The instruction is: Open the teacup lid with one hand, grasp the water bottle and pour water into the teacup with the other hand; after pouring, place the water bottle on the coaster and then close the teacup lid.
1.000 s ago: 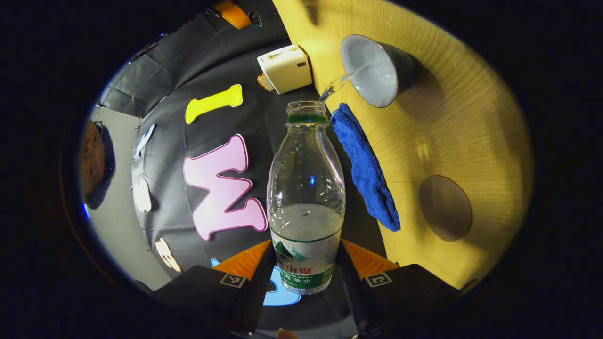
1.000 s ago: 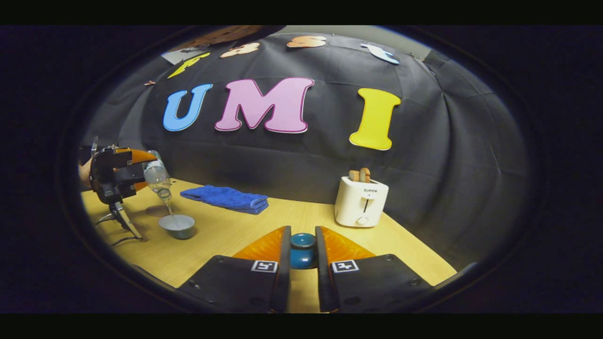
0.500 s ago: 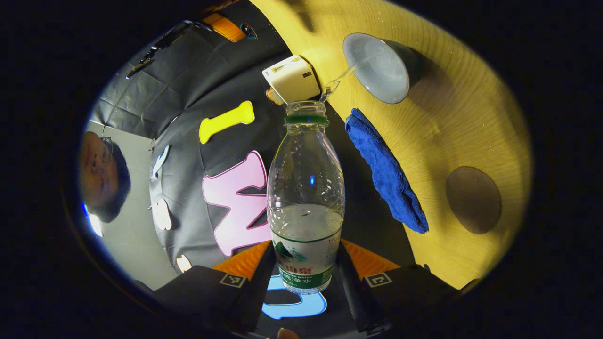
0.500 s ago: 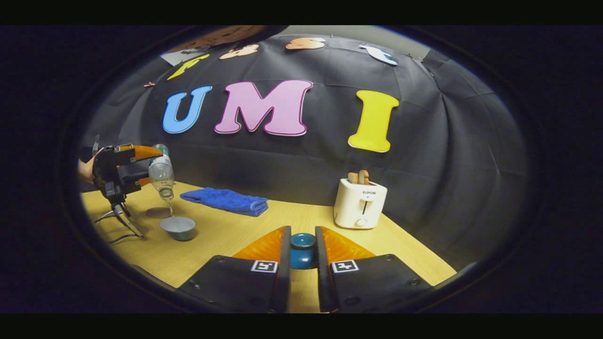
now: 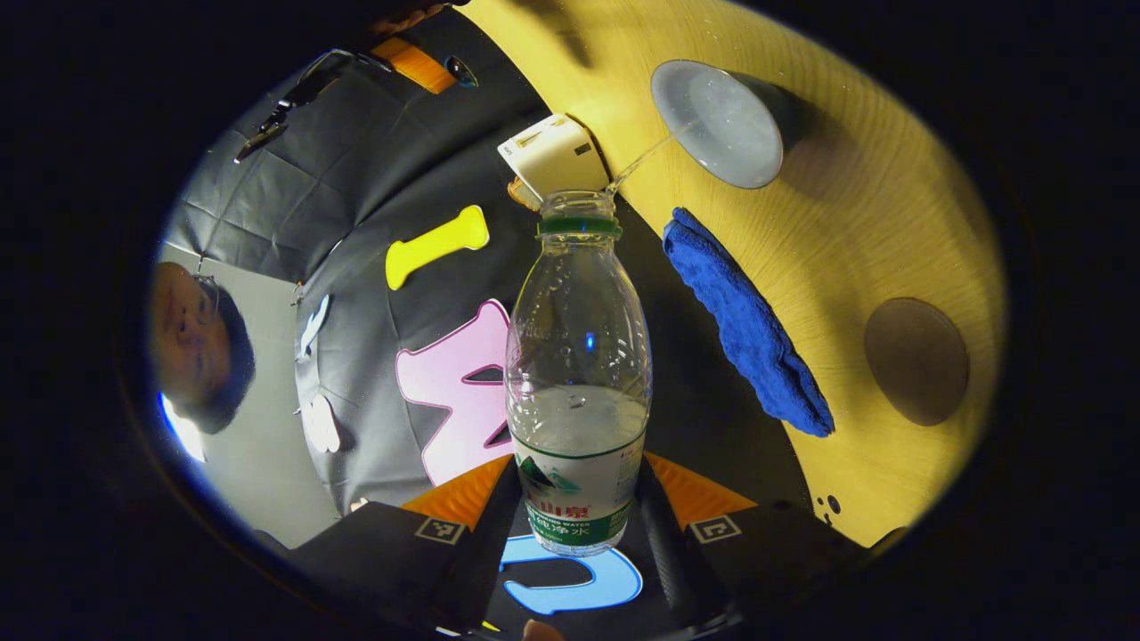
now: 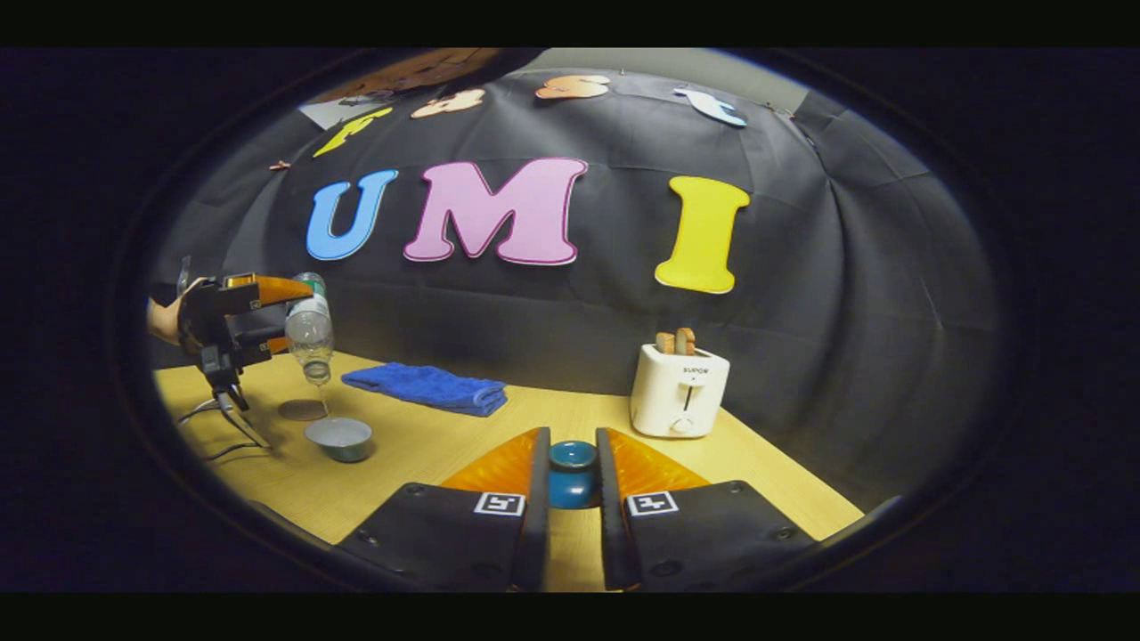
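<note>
My left gripper [image 5: 577,525] is shut on a clear water bottle [image 5: 577,356] with a green label, uncapped and tipped mouth-down. A thin stream runs from its mouth into the grey teacup [image 5: 717,125] on the wooden table. In the right gripper view the same bottle [image 6: 309,329] hangs tilted above the teacup [image 6: 338,438], held by the left gripper [image 6: 285,316] and a hand. My right gripper [image 6: 572,485] is shut on the knob of the teal teacup lid [image 6: 572,470], held above the table well to the right of the cup. A round brown coaster [image 5: 916,360] lies flat beyond the cup.
A folded blue towel [image 6: 427,386] lies along the back of the table [image 6: 419,463]. A white toaster [image 6: 679,390] with bread slices stands at the right rear. Thin cables [image 6: 214,432] trail at the table's left edge. A person's head [image 5: 191,343] shows behind the booth wall.
The bottle has swung to a steeper tilt and risen a little, and the stream into the cup has thinned. The right gripper with the lid has barely moved.
</note>
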Demonstrator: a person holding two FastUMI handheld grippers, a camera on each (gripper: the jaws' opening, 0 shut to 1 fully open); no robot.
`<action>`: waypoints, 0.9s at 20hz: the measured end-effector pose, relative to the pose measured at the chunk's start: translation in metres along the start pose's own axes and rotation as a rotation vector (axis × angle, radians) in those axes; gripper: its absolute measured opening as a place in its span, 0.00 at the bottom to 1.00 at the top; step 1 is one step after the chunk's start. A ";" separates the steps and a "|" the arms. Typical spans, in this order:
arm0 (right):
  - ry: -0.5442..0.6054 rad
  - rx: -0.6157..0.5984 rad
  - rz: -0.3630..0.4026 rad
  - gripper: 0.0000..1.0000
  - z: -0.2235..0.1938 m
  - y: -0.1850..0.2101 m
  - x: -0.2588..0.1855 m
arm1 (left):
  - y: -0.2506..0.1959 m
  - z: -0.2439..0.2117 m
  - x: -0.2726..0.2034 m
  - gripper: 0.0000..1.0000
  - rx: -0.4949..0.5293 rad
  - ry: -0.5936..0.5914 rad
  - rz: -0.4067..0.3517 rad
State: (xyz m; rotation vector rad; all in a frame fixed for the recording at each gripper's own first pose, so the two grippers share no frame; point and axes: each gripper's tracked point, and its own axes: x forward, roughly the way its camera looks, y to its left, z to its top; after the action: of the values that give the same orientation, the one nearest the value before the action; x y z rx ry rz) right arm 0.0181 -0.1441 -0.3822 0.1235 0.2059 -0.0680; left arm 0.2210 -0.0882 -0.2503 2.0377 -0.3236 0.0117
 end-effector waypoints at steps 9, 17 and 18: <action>-0.007 0.000 -0.016 0.22 -0.002 -0.002 0.001 | 0.016 0.006 0.004 0.75 0.036 -0.041 0.076; -0.008 0.005 -0.017 0.22 -0.002 -0.002 0.000 | 0.014 0.003 0.005 0.76 0.050 -0.042 0.068; -0.009 0.005 -0.018 0.22 -0.001 -0.002 0.000 | 0.013 0.002 0.005 0.76 0.050 -0.038 0.063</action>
State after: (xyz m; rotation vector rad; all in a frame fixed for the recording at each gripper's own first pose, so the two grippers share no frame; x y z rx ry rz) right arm 0.0181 -0.1458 -0.3833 0.1266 0.1978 -0.0867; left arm 0.2225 -0.0970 -0.2390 2.0786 -0.4152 0.0204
